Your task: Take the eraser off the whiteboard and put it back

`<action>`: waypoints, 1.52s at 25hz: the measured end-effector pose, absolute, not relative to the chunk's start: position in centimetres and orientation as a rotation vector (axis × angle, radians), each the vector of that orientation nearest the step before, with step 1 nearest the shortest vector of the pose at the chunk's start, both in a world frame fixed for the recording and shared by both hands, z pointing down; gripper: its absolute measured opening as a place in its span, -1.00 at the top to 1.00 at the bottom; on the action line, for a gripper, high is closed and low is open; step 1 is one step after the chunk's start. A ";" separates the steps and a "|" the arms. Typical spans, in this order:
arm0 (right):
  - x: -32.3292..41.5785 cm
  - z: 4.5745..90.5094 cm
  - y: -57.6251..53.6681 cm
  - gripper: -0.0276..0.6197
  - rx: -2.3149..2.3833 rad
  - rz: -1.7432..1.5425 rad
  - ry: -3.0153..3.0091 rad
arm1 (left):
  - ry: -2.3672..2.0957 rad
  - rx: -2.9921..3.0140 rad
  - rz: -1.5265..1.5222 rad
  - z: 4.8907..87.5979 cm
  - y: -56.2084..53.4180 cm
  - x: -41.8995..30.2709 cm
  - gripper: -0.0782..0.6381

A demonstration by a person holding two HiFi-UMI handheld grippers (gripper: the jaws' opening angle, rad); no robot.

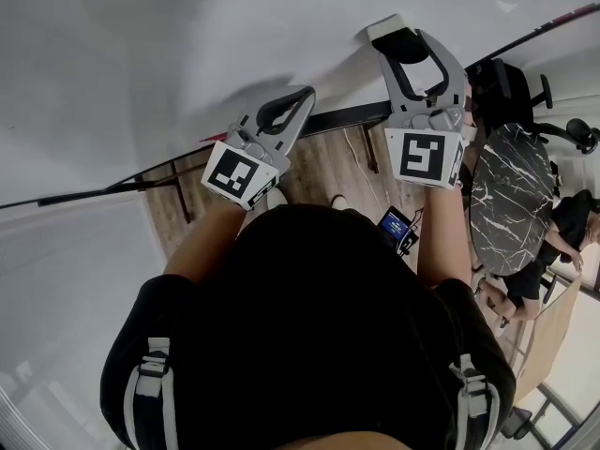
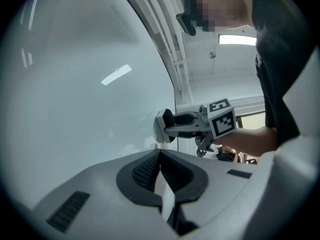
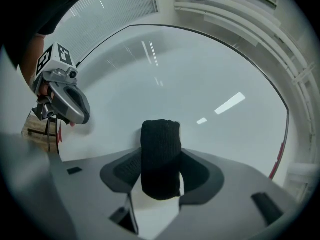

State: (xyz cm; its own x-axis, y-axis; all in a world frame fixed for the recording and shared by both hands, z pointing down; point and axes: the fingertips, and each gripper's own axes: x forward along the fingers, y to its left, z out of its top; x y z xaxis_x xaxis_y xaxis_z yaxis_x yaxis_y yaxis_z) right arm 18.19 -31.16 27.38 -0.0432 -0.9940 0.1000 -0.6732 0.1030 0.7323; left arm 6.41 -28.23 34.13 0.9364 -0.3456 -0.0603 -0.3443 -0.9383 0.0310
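Eraser (image 3: 160, 156): a small block with black felt on the side facing the tool and a white body on the side toward the whiteboard (image 1: 187, 64). Judged light. The felt is soft and grippy and gives slightly under pressure, while the body behind it is stiff. It is not fragile, and slip risk is low as long as the pads bear on the felt flanks. The best hold is across the narrow width at mid-length, so the block does not pivot when it comes away from or is pressed back onto the board.

Right tongs (image 1: 424, 64): the jaws stand fairly wide apart and are closed on the eraser. One pad sits on each side of the felt, about halfway along its length, and the felt end sticks out past the tips. The eraser sits at the board surface near the right edge. The left gripper view suggests its white face is against the board, though contact cannot be confirmed.

Left tongs (image 1: 298, 99): the jaws are together with nothing between them. They are held level near the board, well apart from the eraser, on its left in the head view.
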 end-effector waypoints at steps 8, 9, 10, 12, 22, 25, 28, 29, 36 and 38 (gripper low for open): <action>18.5 27.2 -31.2 0.24 1.655 -0.702 -1.826 | -0.644 3.048 -0.084 34.4 -28.5 5.0 0.77; 18.5 27.2 -31.1 0.24 1.658 -0.701 -1.840 | -0.659 3.045 -0.082 34.5 -28.4 4.9 0.77; 18.5 27.2 -31.0 0.24 1.662 -0.700 -1.854 | -0.672 3.043 -0.081 34.6 -28.4 4.8 0.77; 18.5 27.2 -30.9 0.24 1.667 -0.701 -1.882 | -0.692 3.041 -0.077 34.6 -28.3 4.8 0.77; 18.7 26.8 -28.0 0.24 1.726 -0.473 -2.281 | -0.766 3.058 -0.063 33.7 -26.2 5.7 0.77; 18.8 26.9 -27.7 0.23 1.692 -0.440 -2.355 | -0.788 3.063 -0.050 33.3 -26.2 5.5 0.77; 18.2 27.0 -27.0 0.23 1.670 -0.409 -2.436 | -0.808 3.068 -0.035 33.2 -26.0 5.0 0.77; 18.0 27.2 -26.7 0.23 1.668 -0.387 -2.465 | -0.814 3.069 -0.031 33.2 -25.8 4.8 0.77; 17.4 30.0 -25.1 0.23 1.646 -0.212 -2.634 | -0.850 3.080 -0.041 33.7 -24.5 3.9 0.77; 17.5 30.7 -24.9 0.23 1.640 -0.178 -2.649 | -0.856 3.081 -0.040 33.7 -24.3 4.0 0.77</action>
